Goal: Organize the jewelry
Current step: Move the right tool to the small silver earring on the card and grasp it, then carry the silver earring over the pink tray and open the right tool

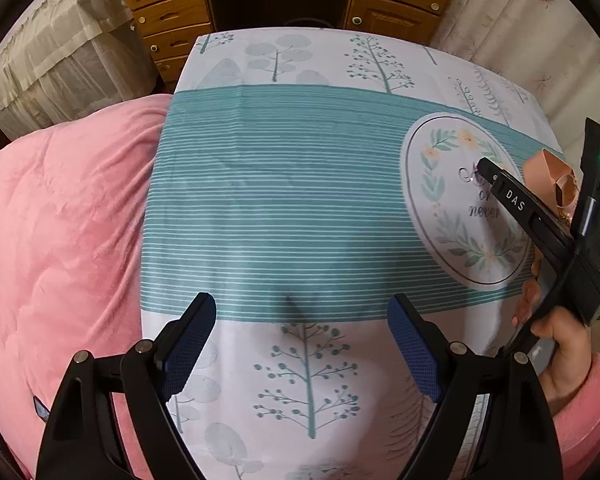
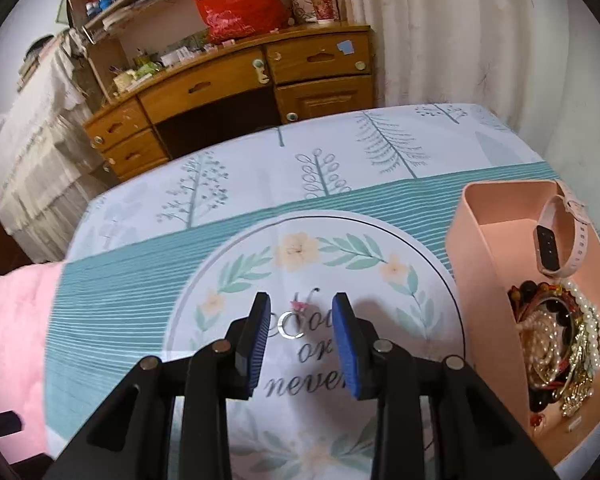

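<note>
- The left gripper (image 1: 302, 312) is held above the printed cloth (image 1: 284, 184) with its blue pads (image 1: 190, 344) wide apart; nothing is seen between them; only the striped teal band and a tree print lie below.
- The right gripper (image 2: 300, 320) is pointed down at the round flower emblem (image 2: 312, 280) of the cloth; its jaws are set rather narrow, and no pad is seen to press on anything.
- A small silver ring (image 2: 291, 330) is seen lying on the cloth between the two blue pads (image 2: 346, 344), a little beyond their tips, with a tiny pink ornament (image 2: 298, 305) just past it; whether the two are joined cannot be told.
- A pink box (image 2: 480, 280) stands on the cloth at the right side of the emblem; in it are seen a pale pink watch (image 2: 560, 240) leaned against the far wall and a heap of pearl strands and bangles (image 2: 560, 344) in the near part.
- In the left wrist view the right gripper (image 1: 484, 164) is held by a hand (image 1: 556, 344) in a pink sleeve.
- A pink blanket (image 1: 60, 240) lies beside the cloth; a wooden desk (image 2: 236, 80) with drawers stands behind.
</note>
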{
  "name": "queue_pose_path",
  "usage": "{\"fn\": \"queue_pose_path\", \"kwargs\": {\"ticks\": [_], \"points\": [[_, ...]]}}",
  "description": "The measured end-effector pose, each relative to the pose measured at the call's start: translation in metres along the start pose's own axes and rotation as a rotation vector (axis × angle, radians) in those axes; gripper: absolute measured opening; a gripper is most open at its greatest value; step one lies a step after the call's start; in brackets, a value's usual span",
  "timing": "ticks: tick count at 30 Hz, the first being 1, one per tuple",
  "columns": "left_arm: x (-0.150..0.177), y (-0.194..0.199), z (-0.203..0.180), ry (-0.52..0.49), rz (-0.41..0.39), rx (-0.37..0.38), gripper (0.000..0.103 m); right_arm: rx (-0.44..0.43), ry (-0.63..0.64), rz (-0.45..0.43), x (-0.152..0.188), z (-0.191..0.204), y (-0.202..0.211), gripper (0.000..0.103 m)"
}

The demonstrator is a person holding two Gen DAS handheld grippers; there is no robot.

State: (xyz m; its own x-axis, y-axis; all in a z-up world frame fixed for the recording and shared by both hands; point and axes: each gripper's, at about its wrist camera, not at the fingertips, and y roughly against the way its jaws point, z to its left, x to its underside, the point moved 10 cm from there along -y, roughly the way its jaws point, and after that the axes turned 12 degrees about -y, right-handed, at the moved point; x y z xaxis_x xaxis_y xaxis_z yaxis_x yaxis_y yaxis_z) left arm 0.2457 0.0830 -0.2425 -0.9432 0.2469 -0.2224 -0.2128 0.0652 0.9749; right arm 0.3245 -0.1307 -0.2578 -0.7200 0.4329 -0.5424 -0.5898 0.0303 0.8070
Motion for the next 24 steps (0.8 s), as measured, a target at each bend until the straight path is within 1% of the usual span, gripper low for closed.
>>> {"fn": "queue_pose_path", "kwargs": {"ticks": [3, 7, 8, 9, 10, 11, 14, 19, 24], "points": [[0.003, -0.003, 0.006, 0.0, 0.004, -0.004, 0.086, 0.016, 0.009, 0.004, 0.003, -0.001, -0.006, 0.02], [0.005, -0.004, 0.011, 0.0, 0.009, -0.005, 0.086, 0.027, 0.033, 0.002, 0.005, 0.002, -0.009, 0.018], [0.005, -0.004, 0.012, 0.001, 0.01, -0.006, 0.086, 0.023, 0.041, 0.003, 0.006, 0.004, -0.01, 0.016], [0.005, -0.004, 0.013, 0.002, 0.01, -0.007, 0.086, 0.022, 0.058, 0.002, 0.006, 0.006, -0.01, 0.01], [0.005, -0.005, 0.014, 0.004, 0.011, -0.007, 0.086, 0.018, 0.072, 0.003, 0.007, 0.009, -0.011, 0.007], [0.005, -0.005, 0.015, 0.007, 0.012, -0.007, 0.086, 0.013, 0.086, 0.004, 0.007, 0.011, -0.011, 0.007], [0.005, -0.004, 0.015, 0.012, 0.009, -0.008, 0.086, -0.04, 0.09, 0.027, 0.008, 0.016, -0.013, 0.006], [0.006, 0.001, 0.013, 0.014, 0.0, -0.011, 0.086, -0.125, 0.034, 0.081, 0.01, 0.017, -0.011, 0.006], [0.006, 0.006, 0.005, 0.003, -0.007, -0.013, 0.086, -0.199, -0.025, 0.086, 0.003, 0.019, 0.009, 0.006]]}}
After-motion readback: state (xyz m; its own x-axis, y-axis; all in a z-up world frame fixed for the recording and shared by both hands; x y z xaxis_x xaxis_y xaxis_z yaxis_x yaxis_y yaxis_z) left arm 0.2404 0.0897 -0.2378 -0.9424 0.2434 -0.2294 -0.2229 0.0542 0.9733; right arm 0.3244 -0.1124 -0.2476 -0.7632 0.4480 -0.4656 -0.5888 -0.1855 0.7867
